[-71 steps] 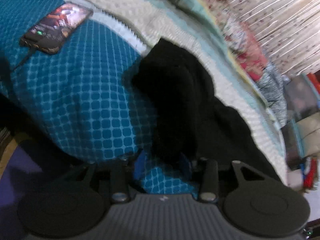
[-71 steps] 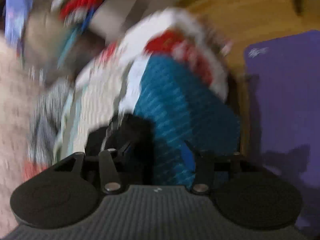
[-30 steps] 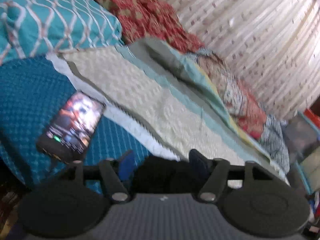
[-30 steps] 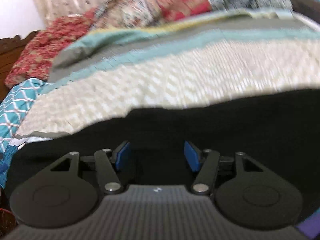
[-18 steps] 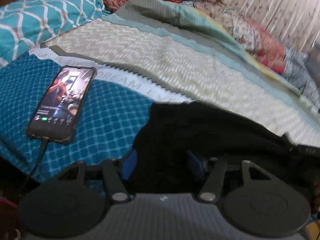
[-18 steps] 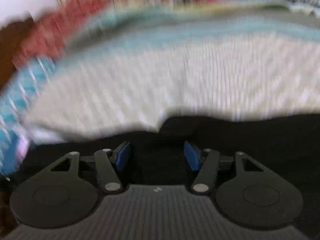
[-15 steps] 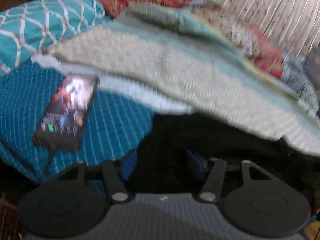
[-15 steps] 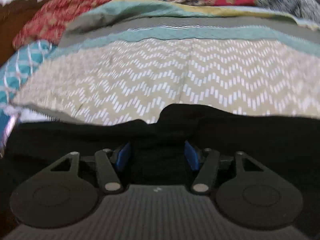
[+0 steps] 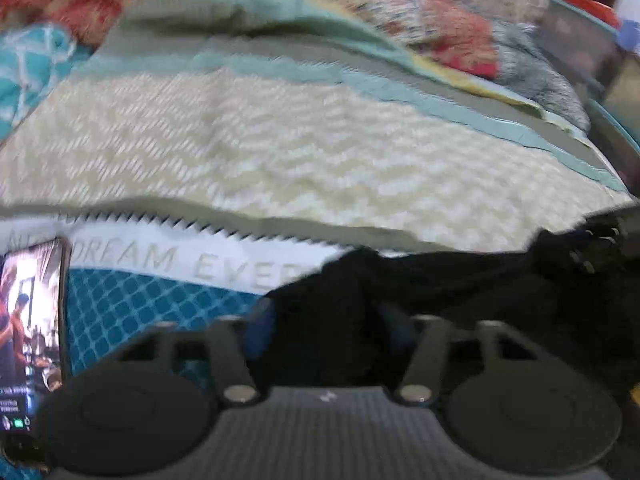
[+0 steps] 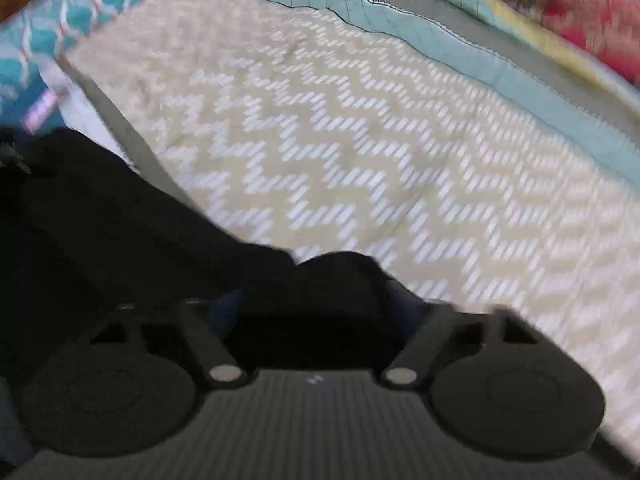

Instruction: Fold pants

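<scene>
On the bed (image 10: 360, 140): black pants (image 9: 440, 300) bunched between both closing claws, left claw (image 9: 328, 330) and right claw (image 10: 320, 308), apparently clamped; edge gripped, fold ready to carry over.

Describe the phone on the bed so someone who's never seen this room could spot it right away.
Start at the bed's cream zigzag blanket, then drop to the blue checked cover at its near edge. The phone lies flat there, far left of the black pants. It alone has a lit screen.
</scene>
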### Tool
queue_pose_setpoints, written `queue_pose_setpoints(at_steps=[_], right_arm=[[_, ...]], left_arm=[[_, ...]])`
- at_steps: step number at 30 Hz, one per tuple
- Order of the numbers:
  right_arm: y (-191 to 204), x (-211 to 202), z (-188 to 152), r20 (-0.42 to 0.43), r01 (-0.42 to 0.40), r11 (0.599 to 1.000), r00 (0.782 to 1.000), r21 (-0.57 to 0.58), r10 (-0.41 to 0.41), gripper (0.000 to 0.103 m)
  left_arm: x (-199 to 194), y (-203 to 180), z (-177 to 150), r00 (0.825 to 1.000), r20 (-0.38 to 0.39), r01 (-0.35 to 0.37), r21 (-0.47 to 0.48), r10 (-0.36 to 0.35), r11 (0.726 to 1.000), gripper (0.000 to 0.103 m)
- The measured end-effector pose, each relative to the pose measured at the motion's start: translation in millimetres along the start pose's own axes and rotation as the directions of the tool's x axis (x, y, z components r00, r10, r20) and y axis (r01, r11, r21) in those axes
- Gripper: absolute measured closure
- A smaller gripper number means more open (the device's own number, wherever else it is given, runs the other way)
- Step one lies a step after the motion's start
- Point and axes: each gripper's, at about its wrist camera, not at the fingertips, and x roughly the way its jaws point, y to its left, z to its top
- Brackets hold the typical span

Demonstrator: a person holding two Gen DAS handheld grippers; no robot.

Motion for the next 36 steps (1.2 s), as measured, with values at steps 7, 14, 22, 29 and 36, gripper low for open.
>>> queue_pose_setpoints(at_steps=[7,14,22,29,36], right_arm=[[-16.2,-58.8,27.8,0.31,0.053,0.988,0.946,0.145,-0.096,0.101],[-48.2,3.9,39.0,0.235,0.127,0.906,0.943,0.404,-0.237,0.096],[-14.6,-61.7,-32.6,0.324,-0.081,0.929,0.945,0.361,-0.044,0.087],[37.6,-51.2,-73.0,0.298,-0.251,0.9,0.943,0.355,0.146,0.082],[66.2,-23.3,-87.1,0.229,-0.31,0.885,0.943,0.346,0.241,0.083]], left_arm=[[-55.7,-7.4,34.7,0.967,0.256,0.005,-0.077,0.015,0.997,0.082],[51.9,2.4,49.7,0.981,0.016,-0.191,-0.089,0.194,0.978,0.048],[-30.5,16.7,37.7,0.979,0.168,-0.08,-0.218,0.118,0.973,0.042],[-42.0,-62.9,36.4,0.978,0.187,0.11,-0.064,-0.097,0.992,0.047],[8.3,-76.5,-17.6,0.994,-0.068,-0.083,-0.042,0.08,0.996,0.067]])
